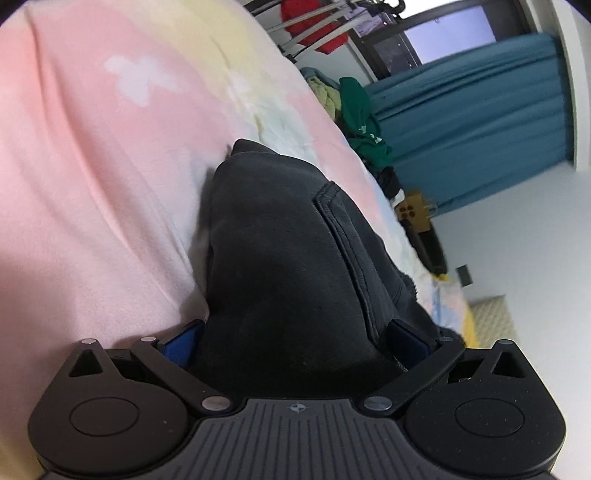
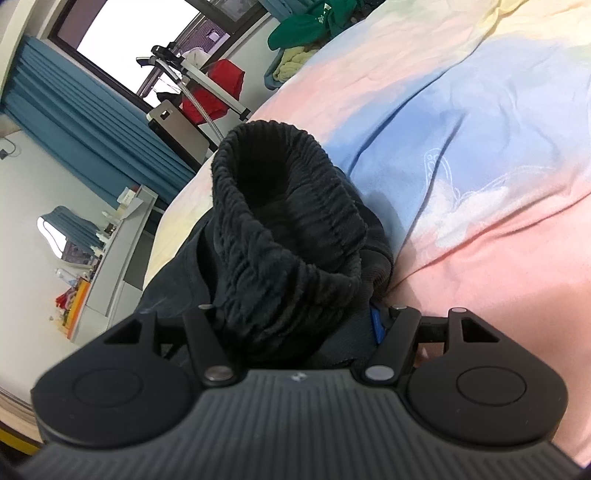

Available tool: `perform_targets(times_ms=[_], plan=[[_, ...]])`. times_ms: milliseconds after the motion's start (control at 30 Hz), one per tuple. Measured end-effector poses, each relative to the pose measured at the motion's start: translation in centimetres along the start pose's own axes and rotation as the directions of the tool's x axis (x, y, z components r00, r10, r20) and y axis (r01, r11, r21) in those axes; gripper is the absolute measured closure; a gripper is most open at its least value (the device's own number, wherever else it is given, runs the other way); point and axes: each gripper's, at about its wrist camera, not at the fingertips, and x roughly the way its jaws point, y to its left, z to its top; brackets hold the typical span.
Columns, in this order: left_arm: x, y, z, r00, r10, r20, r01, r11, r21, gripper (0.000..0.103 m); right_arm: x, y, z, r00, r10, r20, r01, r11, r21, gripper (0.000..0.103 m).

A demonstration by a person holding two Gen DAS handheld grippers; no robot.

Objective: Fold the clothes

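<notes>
A pair of dark charcoal sweatpants (image 1: 288, 258) hangs bunched between two handheld grippers above a bed, close to the bedspread's edge. The left gripper (image 1: 295, 332) has its jaws clamped on a thick fold of the fabric beside a stitched pocket seam. The right gripper (image 2: 299, 321) has its jaws closed on the ribbed elastic waistband (image 2: 291, 206), which stands up in an open loop in front of the camera. The blue pads are mostly buried in cloth, so how deep each grip reaches is hard to judge.

To do this step well, both grips should probably stay firm while the garment is lowered evenly onto the pastel bedspread (image 1: 110, 166), keeping the cloth taut between the hands so the fold lands flat without wrinkles.

Counted: one pair of sweatpants, two grippers, one bed. Farther off, at the bed's far edge, lies one heap of unfolded clothes topped by a green garment (image 2: 306, 22). Beyond it stand teal curtains (image 1: 472, 122), a window and a red item (image 2: 218, 88) on a rack.
</notes>
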Motion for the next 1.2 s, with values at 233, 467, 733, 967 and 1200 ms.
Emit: perform_targets(times_ms=[233, 467, 733, 967, 1200], plan=[[-1.5, -2.5, -0.8, 0.996, 0.084, 0.022, -0.086, 0.991, 0.103, 0.033, -0.1, 0.7, -0.4, 0.999, -0.034, 0.020, 0.034, 0.999, -0.028, 0.039], [-4.3, -5.1, -3.1, 0.987, 0.143, 0.080, -0.157, 0.963, 0.221, 0.055, -1.9, 3.3, -1.1, 0.993, -0.088, 0.082, 0.097, 0.989, -0.113, 0.050], [-8.9, -7.7, -6.7, 0.981, 0.147, 0.125, -0.177, 0.943, 0.281, 0.060, -6.2, 4.8, -3.0, 0.987, -0.080, 0.137, 0.101, 0.983, -0.152, 0.056], [-12.3, -10.9, -9.9, 0.978, 0.138, 0.154, -0.182, 0.926, 0.331, 0.062, -10.3, 4.2, -3.5, 0.991, -0.040, 0.129, 0.053, 0.993, -0.102, 0.058], [-10.9, -17.3, -11.3, 0.984, 0.110, 0.139, -0.156, 0.911, 0.382, 0.063, -15.0, 1.5, 0.7, 0.990, 0.010, 0.138, -0.011, 1.000, 0.000, 0.058]])
